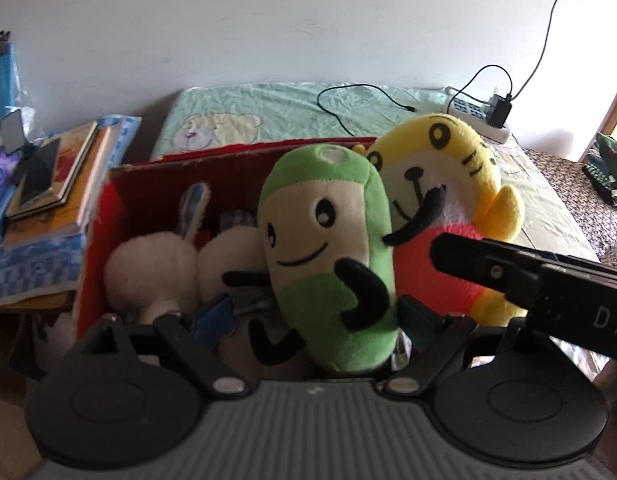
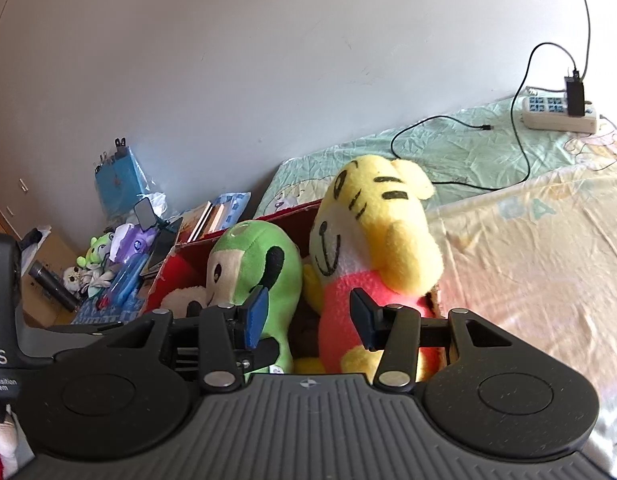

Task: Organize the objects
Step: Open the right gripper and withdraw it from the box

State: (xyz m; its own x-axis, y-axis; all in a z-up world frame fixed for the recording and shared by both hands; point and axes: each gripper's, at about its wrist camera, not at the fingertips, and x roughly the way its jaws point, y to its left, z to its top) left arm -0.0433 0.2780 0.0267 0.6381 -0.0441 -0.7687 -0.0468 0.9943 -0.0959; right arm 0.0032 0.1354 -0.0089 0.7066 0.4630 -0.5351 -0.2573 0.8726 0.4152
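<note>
Two plush toys are seated upright in the red box (image 1: 180,168), which is set against the bed (image 1: 268,108). The green plush (image 1: 328,248) is located at 6 o'clock in the left wrist view, between the spread fingers of the left gripper (image 1: 312,320); whether it is touched by the pads cannot be told. The yellow tiger plush (image 1: 440,184) is leaned against it at 3 o'clock. A white plush (image 1: 148,276) is lodged in the box at 9 o'clock. The right gripper (image 2: 308,316) is held with fingers apart before both toys. A power strip (image 2: 560,114) is placed at 1 o'clock.
</note>
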